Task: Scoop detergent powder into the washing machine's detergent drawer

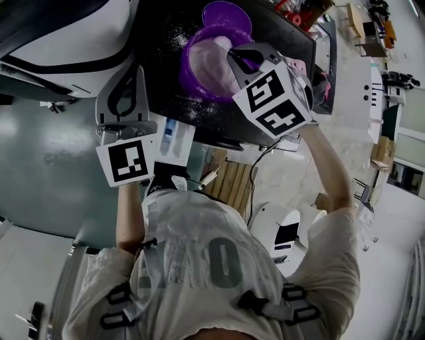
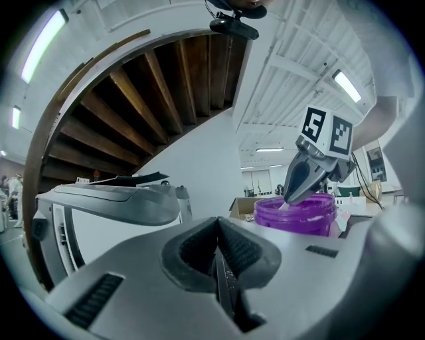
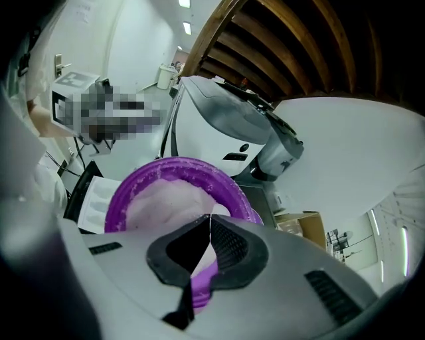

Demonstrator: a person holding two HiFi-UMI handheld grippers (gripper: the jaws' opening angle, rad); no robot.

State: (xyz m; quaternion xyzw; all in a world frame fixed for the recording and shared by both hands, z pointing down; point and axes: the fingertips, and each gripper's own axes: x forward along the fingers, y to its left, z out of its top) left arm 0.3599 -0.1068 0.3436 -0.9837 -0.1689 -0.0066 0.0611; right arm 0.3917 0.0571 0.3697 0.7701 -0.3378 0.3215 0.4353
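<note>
A purple tub [image 1: 194, 72] full of pale detergent powder [image 3: 163, 202] stands on a black top [image 1: 159, 60]. My right gripper [image 1: 234, 54] hangs over the tub with its tip dipped inside the rim. Its jaws are shut on a purple scoop [image 3: 201, 287]. From the left gripper view the right gripper [image 2: 292, 196] points down into the tub [image 2: 295, 216]. My left gripper [image 1: 131, 73] is at the top's left edge, shut with nothing in it. A white drawer [image 1: 176, 138] with a blue insert juts out below the top's front edge.
The tub's purple lid [image 1: 226, 14] lies just behind it. Spilled powder [image 1: 176, 40] dusts the black top. A white, rounded machine [image 2: 106, 202] stands to the left. A cardboard box [image 2: 242, 207] sits beyond the tub. Wooden stairs arch overhead.
</note>
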